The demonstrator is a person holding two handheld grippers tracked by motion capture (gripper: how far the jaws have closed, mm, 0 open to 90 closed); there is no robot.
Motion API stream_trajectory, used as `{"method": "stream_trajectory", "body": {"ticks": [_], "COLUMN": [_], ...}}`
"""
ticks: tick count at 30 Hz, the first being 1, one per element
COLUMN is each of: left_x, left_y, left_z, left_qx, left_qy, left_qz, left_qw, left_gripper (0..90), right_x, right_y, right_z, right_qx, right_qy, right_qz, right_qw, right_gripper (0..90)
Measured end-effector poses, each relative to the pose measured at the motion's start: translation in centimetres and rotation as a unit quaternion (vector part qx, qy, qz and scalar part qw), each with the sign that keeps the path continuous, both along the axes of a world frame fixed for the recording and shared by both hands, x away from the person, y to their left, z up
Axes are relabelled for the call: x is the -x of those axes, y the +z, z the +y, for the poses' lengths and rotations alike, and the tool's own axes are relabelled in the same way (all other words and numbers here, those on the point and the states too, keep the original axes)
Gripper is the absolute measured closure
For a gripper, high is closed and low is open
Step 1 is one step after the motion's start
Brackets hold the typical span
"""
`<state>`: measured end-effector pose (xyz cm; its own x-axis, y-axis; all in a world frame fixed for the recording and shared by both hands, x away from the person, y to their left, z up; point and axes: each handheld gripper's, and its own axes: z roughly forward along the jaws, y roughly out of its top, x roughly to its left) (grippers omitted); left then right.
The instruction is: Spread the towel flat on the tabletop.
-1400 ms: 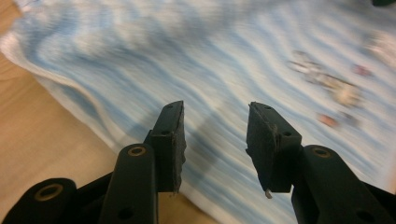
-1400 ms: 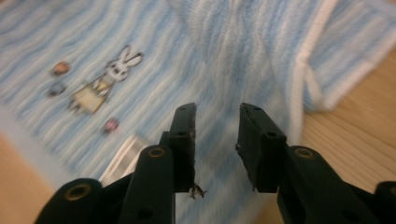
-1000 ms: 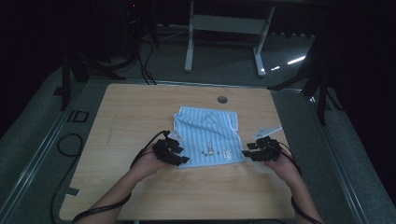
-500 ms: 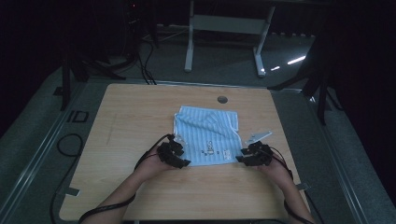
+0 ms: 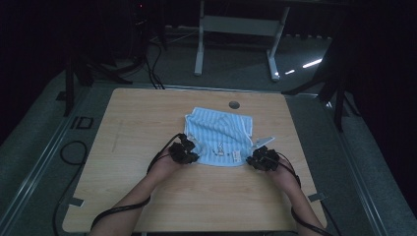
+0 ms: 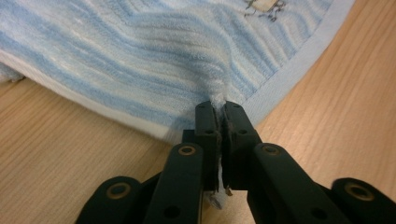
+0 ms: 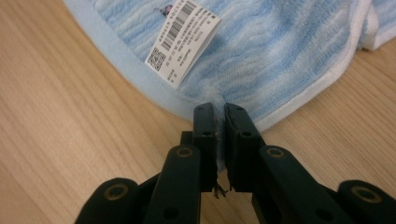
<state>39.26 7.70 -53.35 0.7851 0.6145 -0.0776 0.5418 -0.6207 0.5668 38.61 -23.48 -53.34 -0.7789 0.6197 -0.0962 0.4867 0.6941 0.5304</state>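
Clamping the towel [image 5: 220, 136], the right tool [image 5: 259, 158] has edged nearer.

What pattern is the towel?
Light blue and white stripes on the towel, clearest in the left gripper view.

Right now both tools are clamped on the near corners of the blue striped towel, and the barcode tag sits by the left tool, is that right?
Not quite. The barcode tag sits by the right tool, as the right gripper view shows. Both it and the left tool are clamped on near corners of the blue striped towel.
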Motion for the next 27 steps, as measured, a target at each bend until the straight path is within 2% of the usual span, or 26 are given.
{"method": "stream_trajectory", "body": {"ticks": [1,2,3,6,8,12,14,15,17,19,22,24,26,27], "left_x": [0.0,0.1,0.2,0.9,1.5,3.5,5.0,5.7,7.2,8.9,11.5,13.1,14.4,14.4], "left_y": [0.5,1.2,2.0,4.6,6.2,9.0,9.7,9.9,9.8,9.3,8.2,7.5,6.8,6.8], "left_z": [0.2,0.6,0.9,1.9,2.4,3.1,3.4,3.5,3.7,3.8,3.5,3.3,3.1,3.1], "left_qx": [0.004,0.017,0.027,0.043,0.052,0.069,0.069,0.07,0.086,0.091,0.098,0.105,0.116,0.116], "left_qy": [0.0,0.001,0.005,0.002,-0.007,-0.013,-0.03,-0.033,-0.044,-0.055,-0.076,-0.091,-0.104,-0.104], "left_qz": [0.0,0.005,0.0,-0.011,-0.013,-0.029,-0.034,-0.039,-0.024,-0.016,0.005,0.019,0.037,0.037], "left_qw": [1.0,0.9998,0.9996,0.999,0.9985,0.9971,0.9966,0.9962,0.9951,0.9942,0.9923,0.9901,0.9871,0.9871], "left_gripper": [86.8,86.9,86.9,86.9,86.9,86.9,86.8,86.8,86.7,86.6,86.3,85.7,85.4,84.5], "right_x": [0.0,0.0,0.1,0.9,1.6,3.6,4.9,5.7,7.5,9.5,12.6,14.5,16.1,16.1], "right_y": [0.2,0.5,1.0,2.8,4.3,7.7,9.2,9.7,10.5,10.7,10.6,10.2,9.7,9.7], "right_z": [0.0,-0.2,-0.4,-0.8,-1.1,-1.4,-1.5,-1.7,-1.9,-2.2,-2.9,-3.3,-3.8,-3.8], "right_qx": [0.0,-0.003,-0.014,-0.03,-0.042,-0.061,-0.066,-0.068,-0.069,-0.073,-0.071,-0.074,-0.074,-0.074], "right_qy": [0.0,-0.002,-0.002,0.008,0.01,0.027,0.037,0.044,0.057,0.071,0.092,0.1,0.096,0.096], "right_qz": [-0.002,-0.003,-0.002,-0.014,-0.03,-0.057,-0.067,-0.07,-0.074,-0.073,-0.069,-0.062,-0.057,-0.057], "right_qw": [1.0,1.0,0.9999,0.9994,0.9986,0.9961,0.9949,0.9943,0.9932,0.9922,0.9908,0.9903,0.9909,0.9909], "right_gripper": [84.0,84.0,84.0,84.0,84.0,83.9,83.9,83.8,83.7,83.5,83.0,82.7,82.7,82.7]}}
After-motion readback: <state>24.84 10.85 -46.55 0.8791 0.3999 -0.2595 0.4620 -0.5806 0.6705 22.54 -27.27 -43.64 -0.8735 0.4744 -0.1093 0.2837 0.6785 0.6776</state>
